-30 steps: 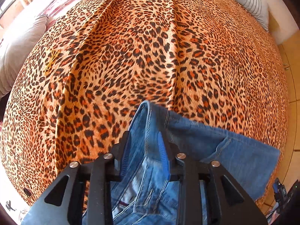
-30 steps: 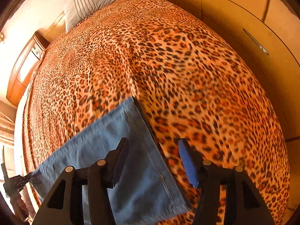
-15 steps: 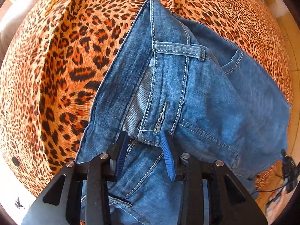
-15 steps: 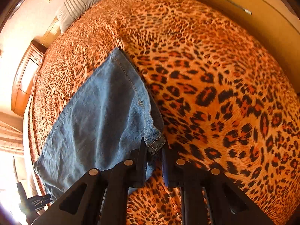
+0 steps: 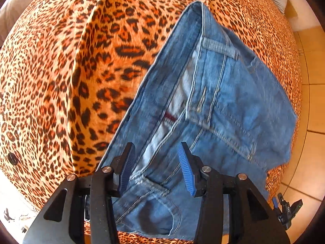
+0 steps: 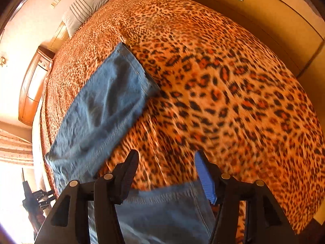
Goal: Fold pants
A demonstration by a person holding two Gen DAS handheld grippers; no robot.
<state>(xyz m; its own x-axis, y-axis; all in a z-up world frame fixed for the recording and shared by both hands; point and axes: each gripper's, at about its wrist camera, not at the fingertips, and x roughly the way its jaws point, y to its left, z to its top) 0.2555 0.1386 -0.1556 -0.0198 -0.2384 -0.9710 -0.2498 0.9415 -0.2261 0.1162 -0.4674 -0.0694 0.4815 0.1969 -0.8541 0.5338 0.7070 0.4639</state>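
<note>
— Furnishings? 
— Bed under a leopard-print cover (image 6: 223, 71); striped grey pillow (image 6: 81, 14) at its head; wooden nightstand (image 6: 32, 89) beside.
— Surroundings?
— Tan wardrobe doors (image 6: 264, 14), tiled floor (image 5: 312, 109), bright warm daylight.

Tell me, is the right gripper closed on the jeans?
No, the right gripper stands open above the jeans, its pads apart and touching no cloth.

A bed (image 6: 233, 85) covered edge to edge in a leopard-print spread carries a pair of blue denim pants (image 5: 213, 105), which lies directly on the cloth near the bed's near edge, waistband end rumpled and one leg (image 6: 101, 109) stretched flat toward the left. A grey striped pillow (image 6: 85, 12) rests at the far end, against the headboard wall.
</note>
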